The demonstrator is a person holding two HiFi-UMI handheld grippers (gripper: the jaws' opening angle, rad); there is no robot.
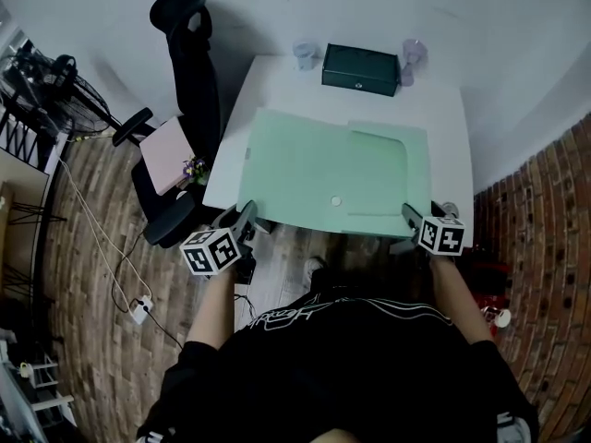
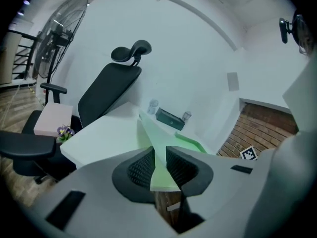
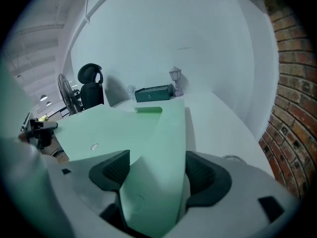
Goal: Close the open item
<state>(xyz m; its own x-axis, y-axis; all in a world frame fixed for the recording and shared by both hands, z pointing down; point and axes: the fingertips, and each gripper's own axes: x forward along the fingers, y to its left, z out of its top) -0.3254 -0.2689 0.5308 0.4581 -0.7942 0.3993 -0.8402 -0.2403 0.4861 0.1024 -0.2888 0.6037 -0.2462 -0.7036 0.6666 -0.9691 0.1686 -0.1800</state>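
Two left fingers [image 2: 134,170] — tight on folder [image 2: 159,178]

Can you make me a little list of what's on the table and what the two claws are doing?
table: white table
open item: green folder, spread open on the table
left claw: shut on a thin edge of the folder
right claw: open, with a folder flap between its jaws
at the back: dark green box
beside the table: black office chair
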